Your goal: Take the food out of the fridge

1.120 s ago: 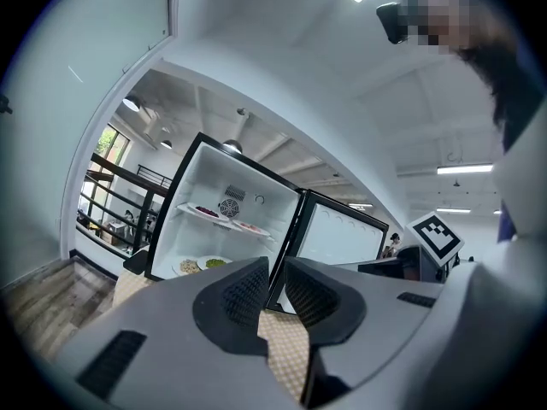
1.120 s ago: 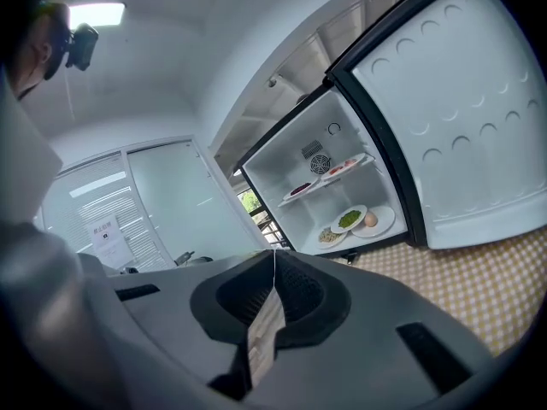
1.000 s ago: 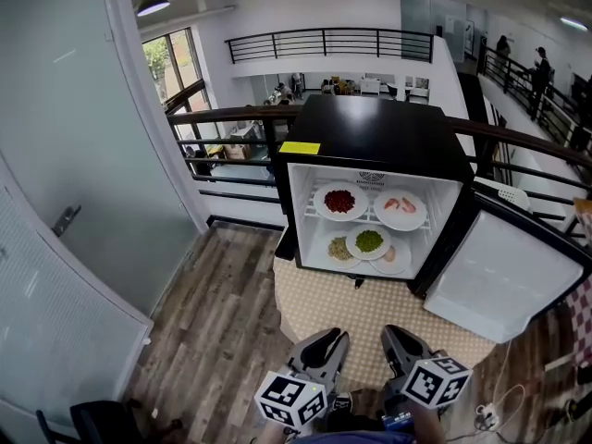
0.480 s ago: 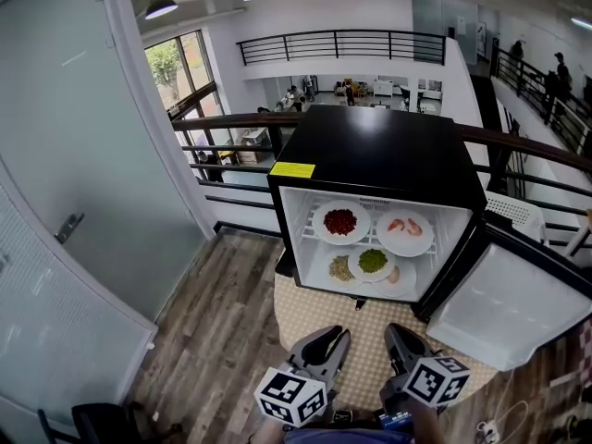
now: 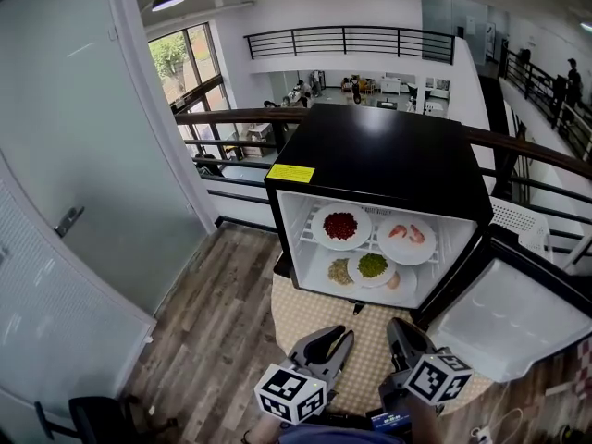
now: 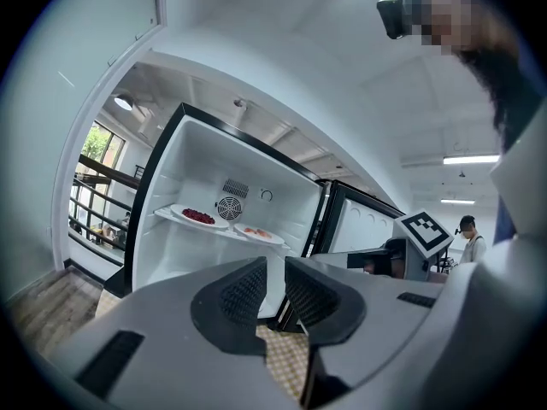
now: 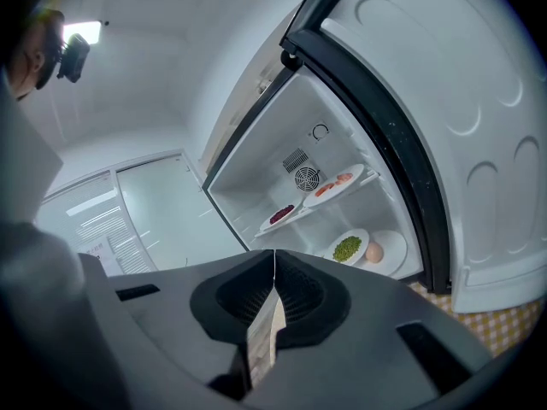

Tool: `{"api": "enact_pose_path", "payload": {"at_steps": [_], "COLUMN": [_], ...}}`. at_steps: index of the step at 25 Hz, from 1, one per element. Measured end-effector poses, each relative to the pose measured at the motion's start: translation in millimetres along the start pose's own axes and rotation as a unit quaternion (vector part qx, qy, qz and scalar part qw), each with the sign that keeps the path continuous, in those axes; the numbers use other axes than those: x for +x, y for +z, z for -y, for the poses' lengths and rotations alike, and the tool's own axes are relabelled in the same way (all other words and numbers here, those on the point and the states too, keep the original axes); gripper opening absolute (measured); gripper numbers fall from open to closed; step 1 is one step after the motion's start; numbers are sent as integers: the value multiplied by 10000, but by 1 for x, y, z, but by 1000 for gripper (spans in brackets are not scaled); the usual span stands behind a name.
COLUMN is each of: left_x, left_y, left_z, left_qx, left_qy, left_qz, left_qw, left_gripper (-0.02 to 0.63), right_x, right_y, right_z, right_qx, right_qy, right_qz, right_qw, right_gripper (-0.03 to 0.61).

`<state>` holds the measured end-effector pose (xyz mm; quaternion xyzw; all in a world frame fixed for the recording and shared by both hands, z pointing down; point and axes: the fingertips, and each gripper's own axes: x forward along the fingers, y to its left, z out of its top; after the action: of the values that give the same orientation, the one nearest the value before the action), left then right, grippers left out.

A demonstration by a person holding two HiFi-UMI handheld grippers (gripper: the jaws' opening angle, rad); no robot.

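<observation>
Inside the small black fridge with a white lining (image 5: 379, 160), all the food is sitting untouched. On the upper wire shelf a white plate of red pieces (image 5: 340, 227) and a white plate of pink shrimp-like pieces (image 5: 406, 235) are lying side by side. Below them, three overlapping white plates are carrying beige bits (image 5: 340, 271), green bits (image 5: 372, 265) and a pale egg-like lump (image 5: 396, 280). The fridge's white door (image 5: 513, 313) is standing wide open, so that step is looking done. The left claw (image 5: 335, 342) and the right claw (image 5: 404, 334) are both hanging clenched on nothing, well short of the shelves, at the near edge of the round bench with a beige checked cloth (image 5: 301, 313). By my judgement every plate is waiting to be lifted out.
</observation>
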<state>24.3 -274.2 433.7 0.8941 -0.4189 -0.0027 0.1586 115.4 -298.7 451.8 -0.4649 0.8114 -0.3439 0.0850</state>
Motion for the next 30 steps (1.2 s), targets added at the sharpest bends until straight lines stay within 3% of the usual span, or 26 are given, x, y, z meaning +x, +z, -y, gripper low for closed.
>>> {"api": "enact_pose_path", "payload": {"at_steps": [5, 11, 14, 19, 21, 22, 27, 30], "left_x": [18, 48, 67, 100, 114, 120, 148, 162], "left_y": [1, 8, 13, 15, 16, 16, 12, 11], "left_z": [-3, -10, -15, -19, -21, -23, -35, -39], "left_qx": [-399, -118, -131, -671, -886, -991, -1500, -1581], "left_qy": [-215, -463, -700, -1269, -1468, -1531, -1676, -1740], "left_qz": [91, -63, -161, -381, -481, -520, -745, -839], "left_qw": [9989, 9988, 9973, 9889, 9840, 9819, 9715, 9684], "left_gripper": [66, 66, 126, 141, 154, 157, 169, 172], "right_x": [4, 16, 26, 40, 46, 48, 61, 67], "right_y": [13, 30, 39, 50, 54, 56, 68, 77], "right_z": [11, 28, 33, 41, 43, 45, 62, 71], "right_qx": [162, 270, 292, 345, 458, 535, 792, 975], "right_qy": [-202, -606, -711, -879, -884, -886, -1084, -1285], "right_qz": [128, 339, 452, 594, 679, 737, 1083, 1253], "right_qw": [9996, 9972, 9960, 9938, 9927, 9919, 9850, 9789], "right_gripper": [18, 20, 20, 25, 86, 112, 121, 135]}}
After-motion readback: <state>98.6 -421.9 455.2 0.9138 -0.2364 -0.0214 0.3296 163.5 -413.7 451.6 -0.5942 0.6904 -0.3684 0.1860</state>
